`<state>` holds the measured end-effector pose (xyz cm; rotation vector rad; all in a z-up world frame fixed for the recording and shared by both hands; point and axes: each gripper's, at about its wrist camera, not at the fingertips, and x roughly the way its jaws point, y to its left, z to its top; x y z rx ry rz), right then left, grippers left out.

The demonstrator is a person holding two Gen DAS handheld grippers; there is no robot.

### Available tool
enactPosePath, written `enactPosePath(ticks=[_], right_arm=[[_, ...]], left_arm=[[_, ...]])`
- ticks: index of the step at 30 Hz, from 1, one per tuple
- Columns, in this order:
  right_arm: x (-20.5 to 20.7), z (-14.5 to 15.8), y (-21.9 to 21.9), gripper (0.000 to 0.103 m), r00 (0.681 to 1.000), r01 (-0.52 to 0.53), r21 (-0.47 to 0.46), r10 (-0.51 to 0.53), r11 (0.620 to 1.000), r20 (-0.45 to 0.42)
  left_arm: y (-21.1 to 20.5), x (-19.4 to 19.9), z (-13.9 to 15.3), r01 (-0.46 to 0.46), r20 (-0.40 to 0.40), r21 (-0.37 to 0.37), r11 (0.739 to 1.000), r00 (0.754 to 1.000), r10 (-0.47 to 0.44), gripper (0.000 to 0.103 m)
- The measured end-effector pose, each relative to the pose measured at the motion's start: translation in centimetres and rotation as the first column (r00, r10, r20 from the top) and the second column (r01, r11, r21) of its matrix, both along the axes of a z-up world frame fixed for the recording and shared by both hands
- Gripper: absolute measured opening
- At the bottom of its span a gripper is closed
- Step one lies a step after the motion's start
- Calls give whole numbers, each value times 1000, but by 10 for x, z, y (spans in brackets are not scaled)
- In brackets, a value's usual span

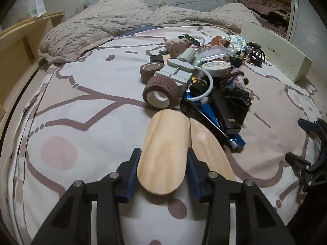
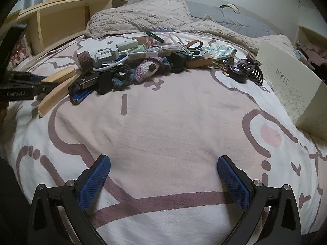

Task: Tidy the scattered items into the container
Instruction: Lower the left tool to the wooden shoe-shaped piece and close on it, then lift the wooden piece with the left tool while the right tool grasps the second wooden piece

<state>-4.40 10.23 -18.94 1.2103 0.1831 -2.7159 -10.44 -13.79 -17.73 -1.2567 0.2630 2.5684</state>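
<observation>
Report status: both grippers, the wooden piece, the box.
Left gripper shut on wooden piece, second one beside. Right gripper open, empty. Shoe box far right, pile untouched.

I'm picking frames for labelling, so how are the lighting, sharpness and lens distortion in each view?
Left wrist view: dim, flat indoor light, no glare; strong fisheye bending with dark corners; the wooden piece is sharp, while the white box and its lettering are soft. Right wrist view: the same dim light and bent edges; the bedsheet is clear, the item pile is slightly soft.
</observation>
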Motion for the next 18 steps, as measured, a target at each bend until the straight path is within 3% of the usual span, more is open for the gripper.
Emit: enactPosePath(ticks=[3,8,13,18], right_arm=[[0,6,-6,97,999,-33,-15,34,999,2],[-1,23,-33,75,987,-160,-101,159,982,-11],[-4,38,-75,66,955,-295,-168,296,941,-23],[-17,43,-104,66,938,-331,-255,347,909,18]], left_arm=[[-7,10,1,-3,4,18,1000,1000,3,41],[-24,34,4,-40,-4,11,999,999,40,40],[-39,55,2,-78,-19,12,997,997,78,41],[-49,61,-5,-112,-25,84,990,993,115,43]])
